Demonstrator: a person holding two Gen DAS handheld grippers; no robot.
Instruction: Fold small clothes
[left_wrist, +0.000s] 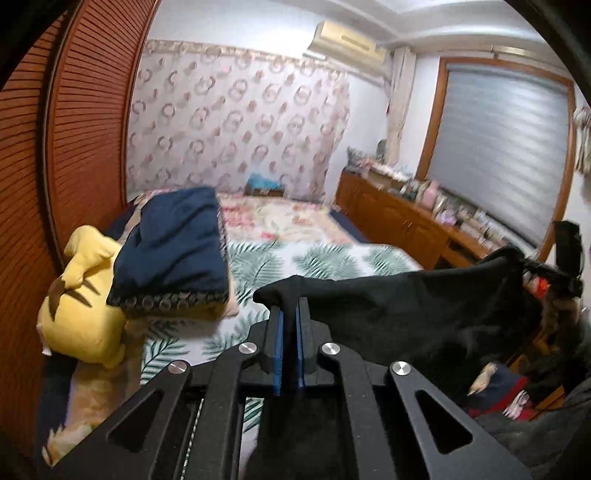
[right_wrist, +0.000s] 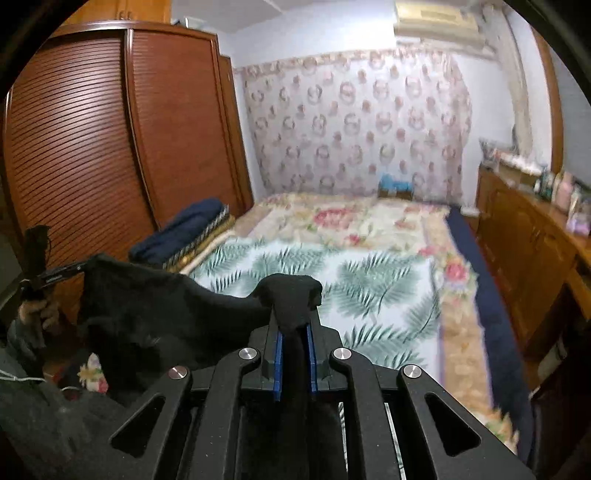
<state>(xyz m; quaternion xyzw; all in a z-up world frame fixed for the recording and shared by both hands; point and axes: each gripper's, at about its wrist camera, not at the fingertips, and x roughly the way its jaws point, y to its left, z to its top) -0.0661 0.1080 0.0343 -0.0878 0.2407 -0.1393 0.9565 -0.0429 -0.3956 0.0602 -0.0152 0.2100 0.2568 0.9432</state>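
Bed (right_wrist: 388, 266) under both grippers, covered with a green leaf sheet and a flowery blanket. Brown slatted wardrobe (right_wrist: 110, 147) beside it, flowery curtain (left_wrist: 236, 122) behind, long wooden cabinet (left_wrist: 399, 218) along the window wall. No readable words or brand names anywhere. Black garment (left_wrist: 424, 314) held up in the air above the bed, stretched from one gripper to the other. Left gripper (left_wrist: 290, 317) pinched almost closed on one corner of the cloth. Right gripper (right_wrist: 294, 314) closed on the other corner, with a bunch of cloth poking past its blue pads (right_wrist: 277, 365). Folded navy blanket (left_wrist: 173, 247) by the wardrobe in both views. Yellow plush toy (left_wrist: 81, 314) only in the left view. Little blue thing (right_wrist: 395, 182) at the far end of the bed, too blurry to name.
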